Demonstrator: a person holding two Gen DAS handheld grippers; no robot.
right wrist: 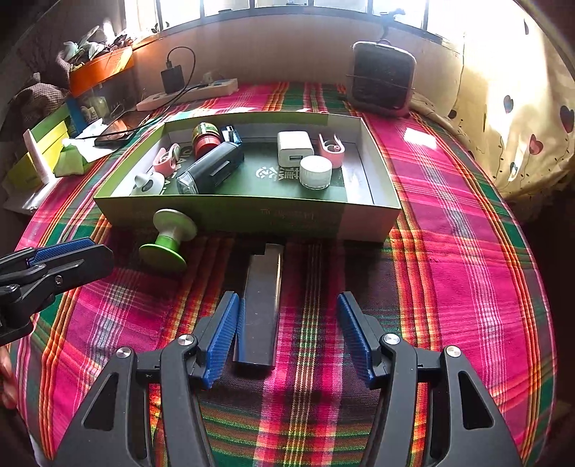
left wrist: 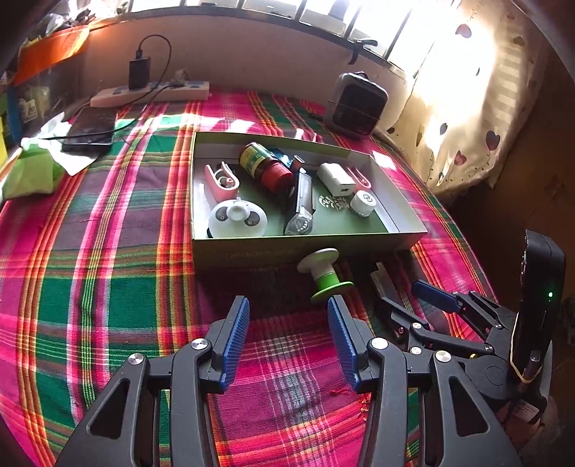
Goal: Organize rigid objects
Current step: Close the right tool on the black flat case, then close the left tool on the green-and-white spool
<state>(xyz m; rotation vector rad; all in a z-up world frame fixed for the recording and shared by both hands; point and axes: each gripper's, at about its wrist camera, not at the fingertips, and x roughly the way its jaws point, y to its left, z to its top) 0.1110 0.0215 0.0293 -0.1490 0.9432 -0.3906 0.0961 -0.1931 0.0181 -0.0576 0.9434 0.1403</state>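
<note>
Jaws of both grippers held apart, nothing clamped.

Left gripper (left wrist: 288,332) is seen above the plaid cloth (left wrist: 107,251), the green-and-white spool (left wrist: 323,274) lying on its side just past the fingertips, against the front wall of the green box (left wrist: 305,244). Right gripper (right wrist: 287,334) is set over the flat dark bar (right wrist: 260,305); the bar lies between the pads, close beside the left pad. Bottle, torch, charger, cap and pink clips are noted inside the box.

A bright plaid cloth (right wrist: 449,222) in pink and green covers the worktop. Behind it is a plain wall (right wrist: 287,50) under sunlit windows (right wrist: 284,3). A cream curtain (right wrist: 521,118) with hearts hangs on the right.
</note>
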